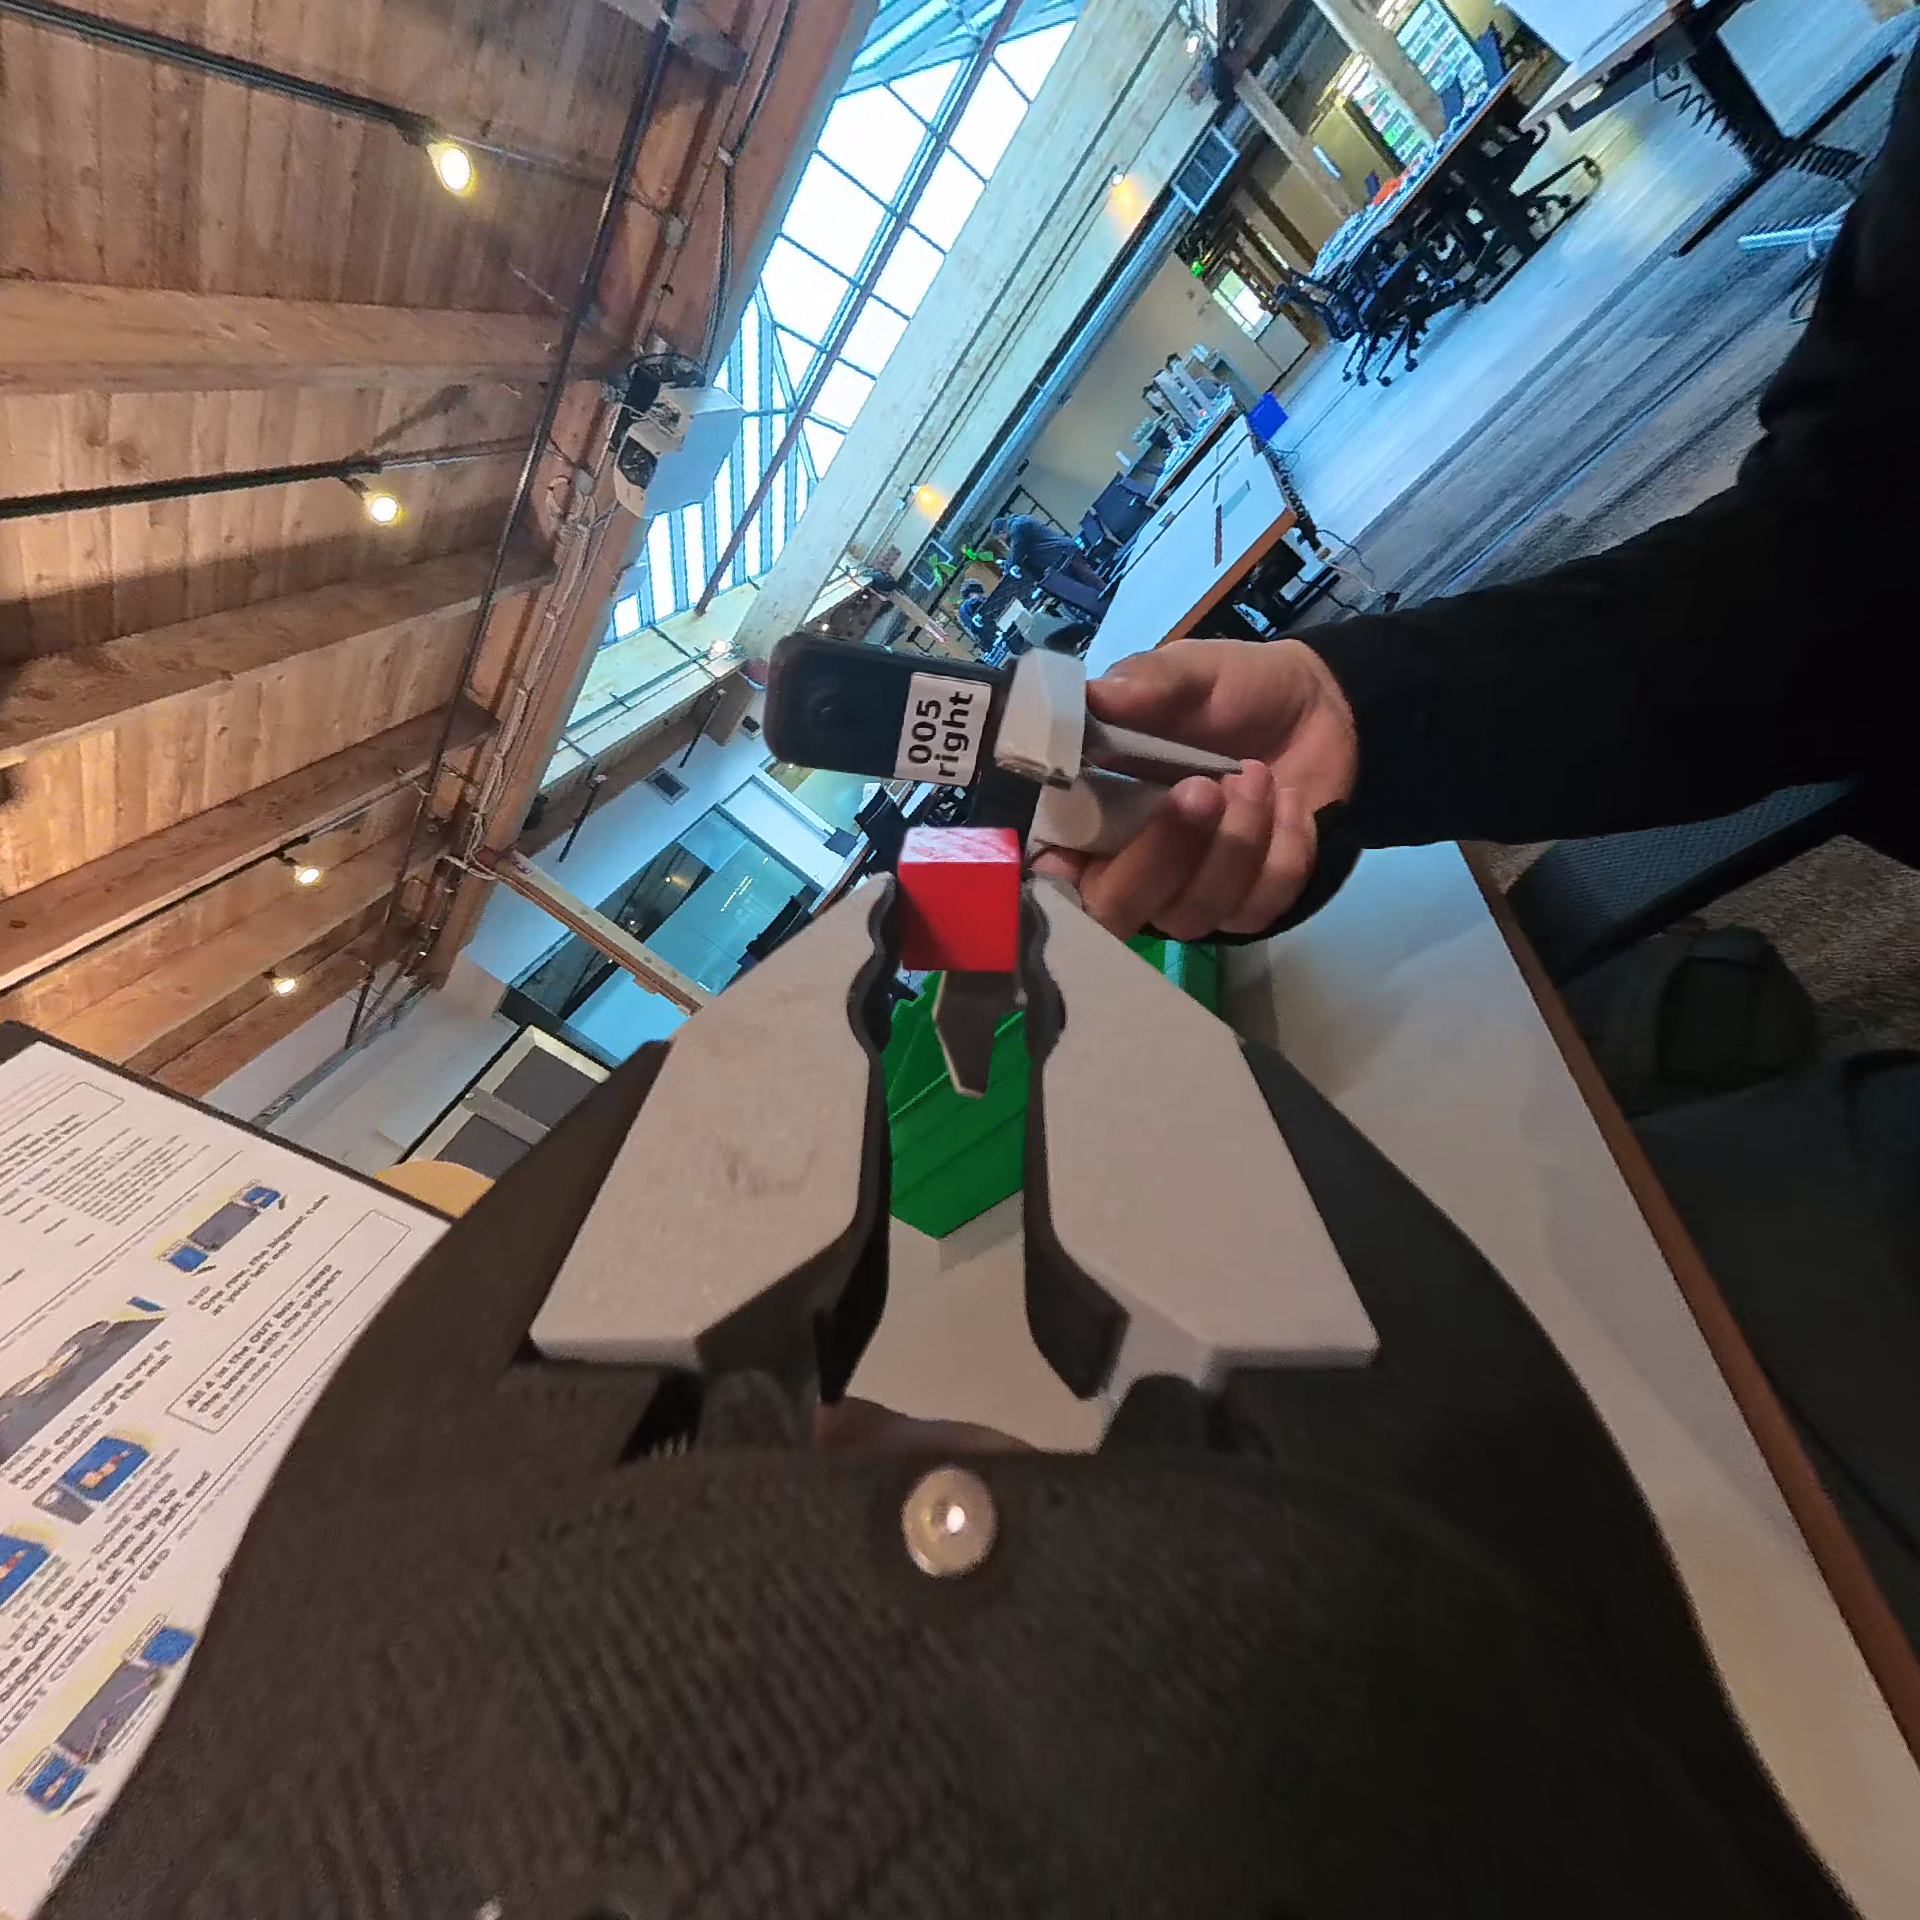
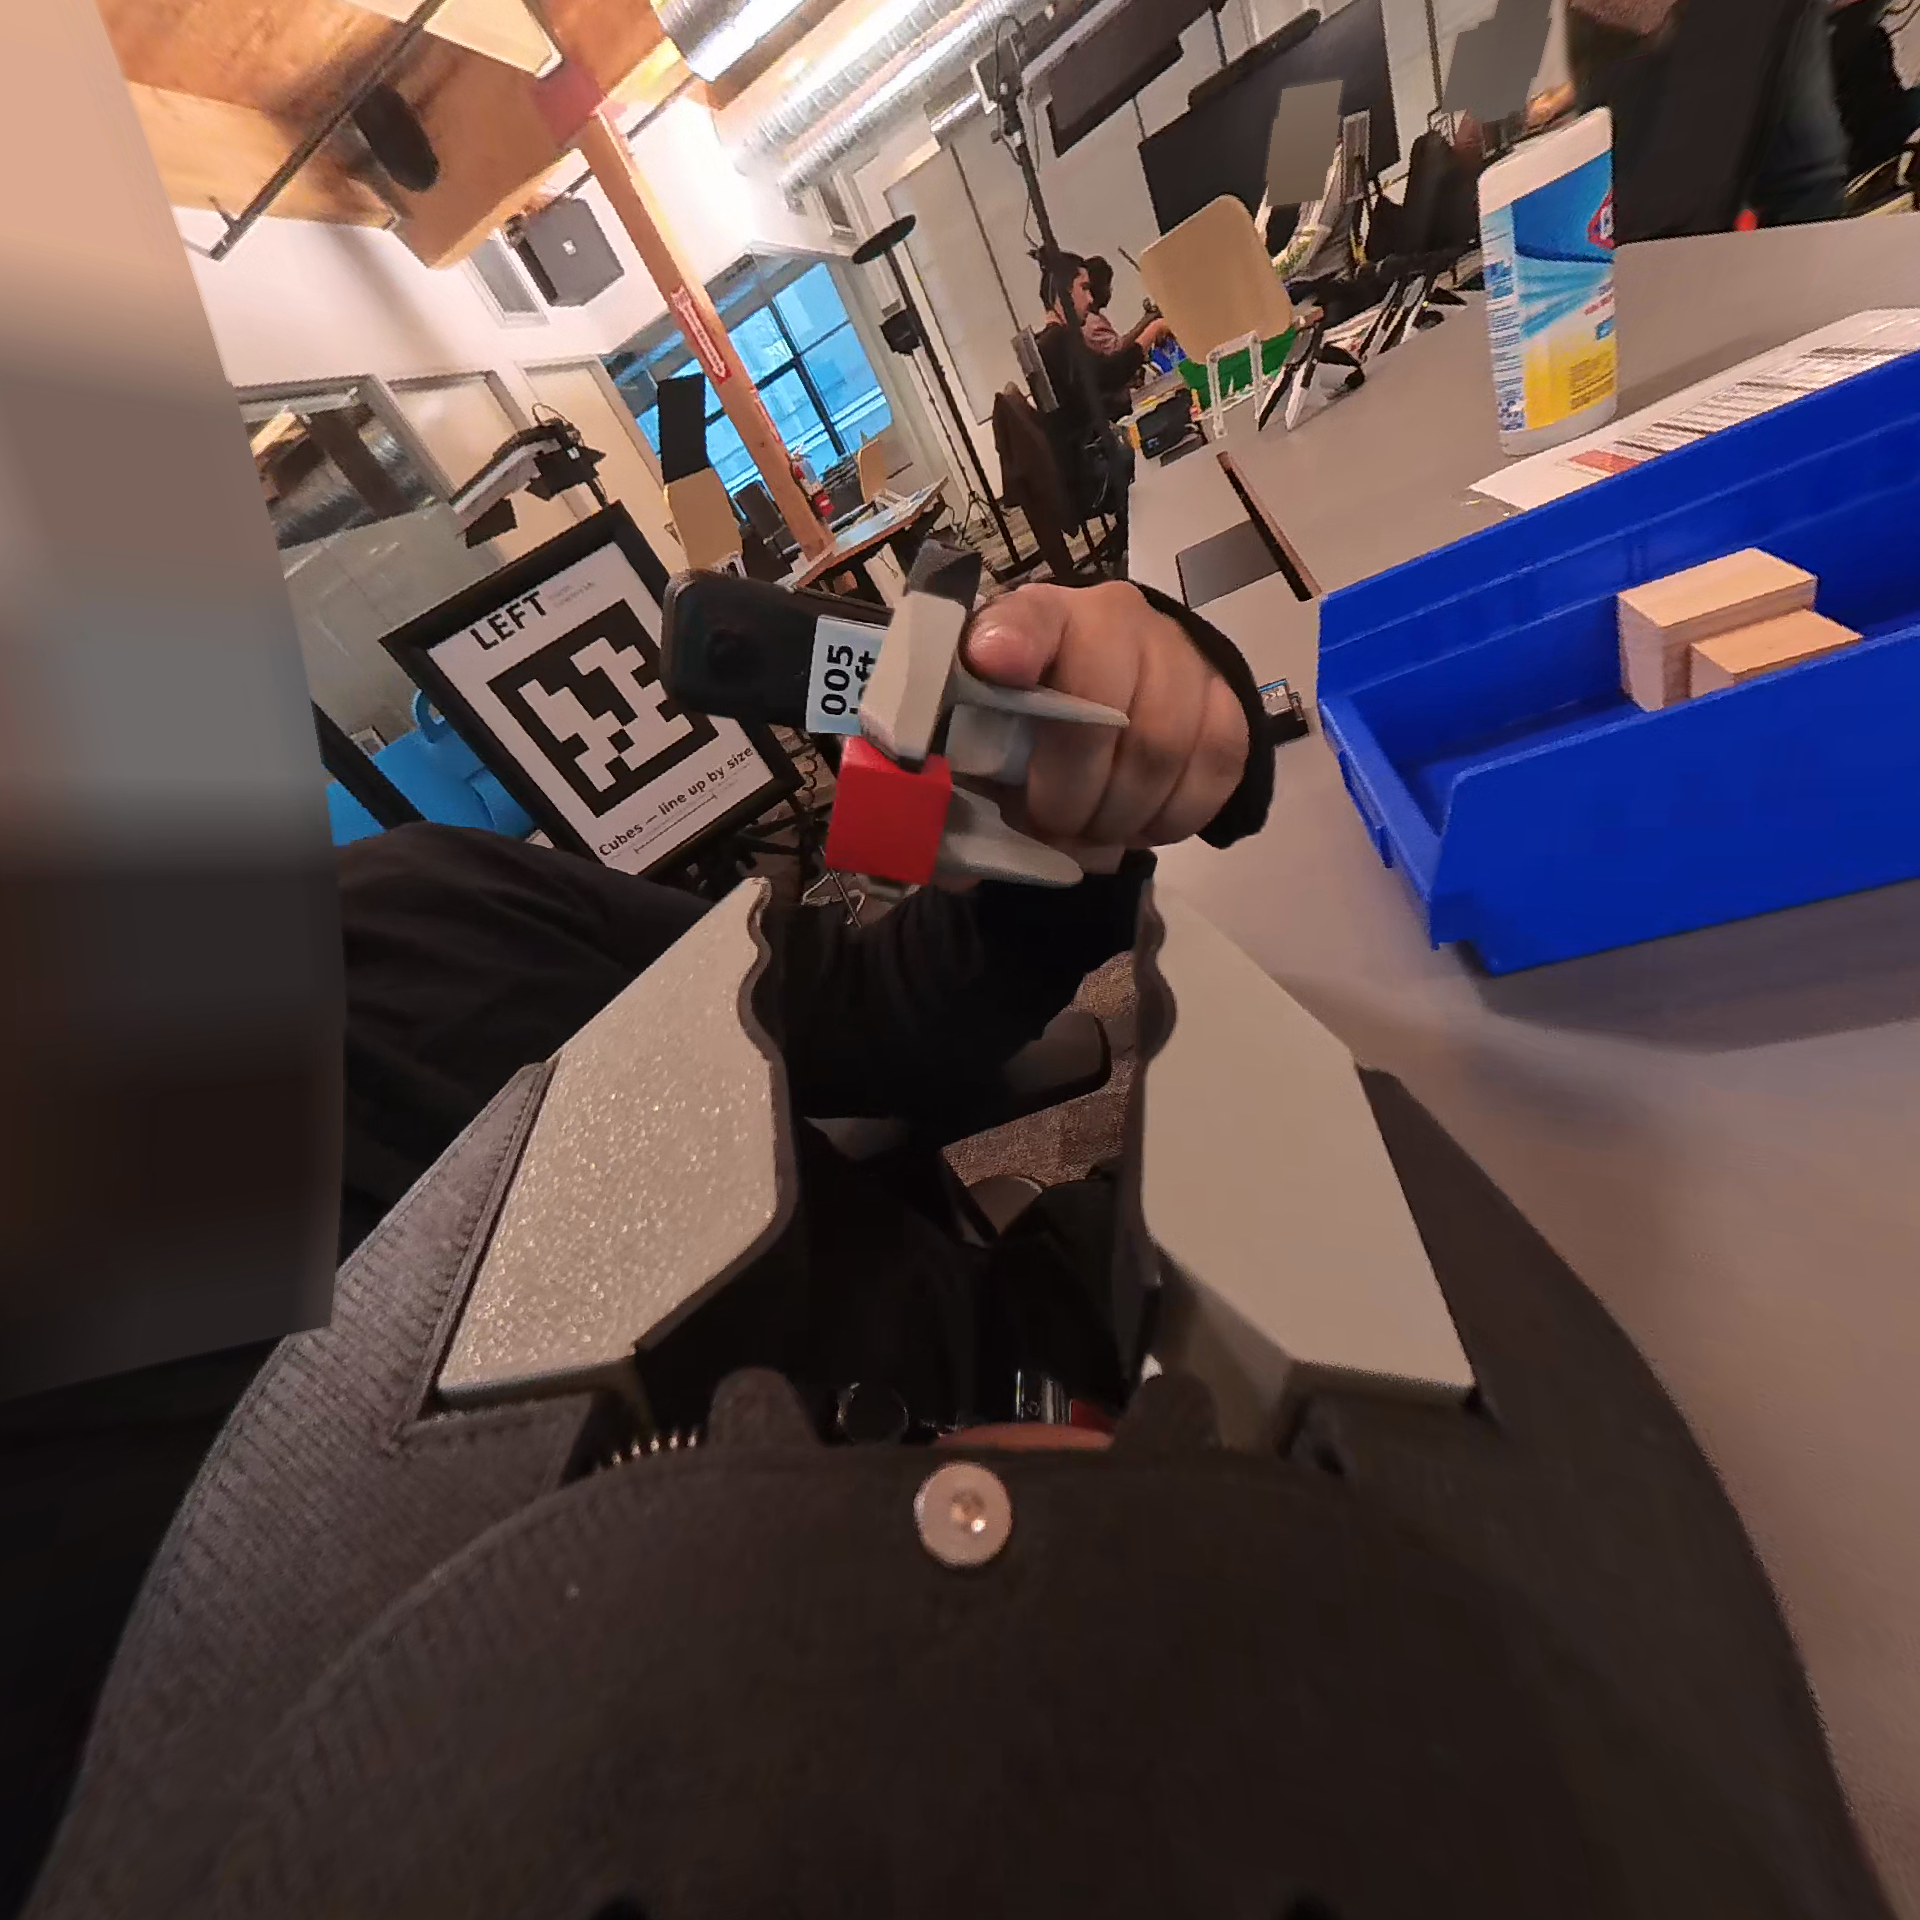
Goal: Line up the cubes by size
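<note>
Midair, the left gripper [image 1: 956, 914] clamps a red cube [image 1: 958, 899] at frame centre; the right gripper [image 2: 951, 914], jaws spread empty, likely must receive it for placing.

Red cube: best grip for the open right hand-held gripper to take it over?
Likely the two bare faces, top and bottom in the left wrist view. The left hand-held gripper clamps the red cube by its side faces at its tips, leaving the front end free. Bring the right hand-held gripper in from that end, jaws turned crosswise to the left's.

Red cube [image 1: 956, 900] held aloft, two wooden cubes [image 2: 1714, 634] in blue bin [image 2: 1621, 821]
</note>
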{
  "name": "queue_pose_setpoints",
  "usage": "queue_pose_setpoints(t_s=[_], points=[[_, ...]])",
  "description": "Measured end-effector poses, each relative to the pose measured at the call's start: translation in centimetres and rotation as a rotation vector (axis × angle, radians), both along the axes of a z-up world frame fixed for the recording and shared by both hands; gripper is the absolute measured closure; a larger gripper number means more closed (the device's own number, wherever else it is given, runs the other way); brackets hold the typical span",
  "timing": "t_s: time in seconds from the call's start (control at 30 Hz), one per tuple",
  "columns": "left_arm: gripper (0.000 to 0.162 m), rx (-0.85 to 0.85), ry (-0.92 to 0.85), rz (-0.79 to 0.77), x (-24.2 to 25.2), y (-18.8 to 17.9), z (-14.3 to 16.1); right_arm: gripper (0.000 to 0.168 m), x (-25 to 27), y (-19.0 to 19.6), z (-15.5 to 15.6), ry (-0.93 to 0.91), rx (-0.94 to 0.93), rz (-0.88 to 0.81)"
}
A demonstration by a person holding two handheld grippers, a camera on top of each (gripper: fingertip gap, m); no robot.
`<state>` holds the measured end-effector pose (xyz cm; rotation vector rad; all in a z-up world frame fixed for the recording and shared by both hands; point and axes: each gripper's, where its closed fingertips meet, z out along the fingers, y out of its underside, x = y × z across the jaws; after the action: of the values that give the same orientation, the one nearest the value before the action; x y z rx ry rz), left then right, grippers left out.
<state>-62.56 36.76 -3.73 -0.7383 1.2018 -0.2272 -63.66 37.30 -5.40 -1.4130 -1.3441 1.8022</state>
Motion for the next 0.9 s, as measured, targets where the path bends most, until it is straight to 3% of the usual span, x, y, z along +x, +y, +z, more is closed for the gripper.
queue_pose_setpoints(t_s=[0.3,0.4,0.6,0.73,0.8,0.9], points=[[0.142,-0.013,0.023,-0.015,0.8,0.0,-0.7,0.115,-0.2,-0.7,0.1,0.019,-0.039,0.052],[0.142,-0.015,0.043,0.001,0.9,0.3,-1.2,0.145,-0.2,-1.2,0.4,0.046,-0.064,0.09],[0.142,-0.017,0.067,0.041,0.8,1.1,-1.8,0.147,-0.4,-0.6,-0.1,0.023,-0.028,0.045],[0.139,-0.153,0.076,0.079,0.2,2.2,-2.3,0.149,-0.1,0.8,-0.2,0.008,0.085,-0.049],[0.151,-0.195,0.054,0.148,-0.9,3.4,-1.9,0.149,1.4,2.3,1.0,0.048,0.128,-0.109],[0.156,-0.229,0.022,0.257,-3.1,5.0,-1.3,0.15,5.4,9.0,1.2,-0.018,0.317,-0.423]])
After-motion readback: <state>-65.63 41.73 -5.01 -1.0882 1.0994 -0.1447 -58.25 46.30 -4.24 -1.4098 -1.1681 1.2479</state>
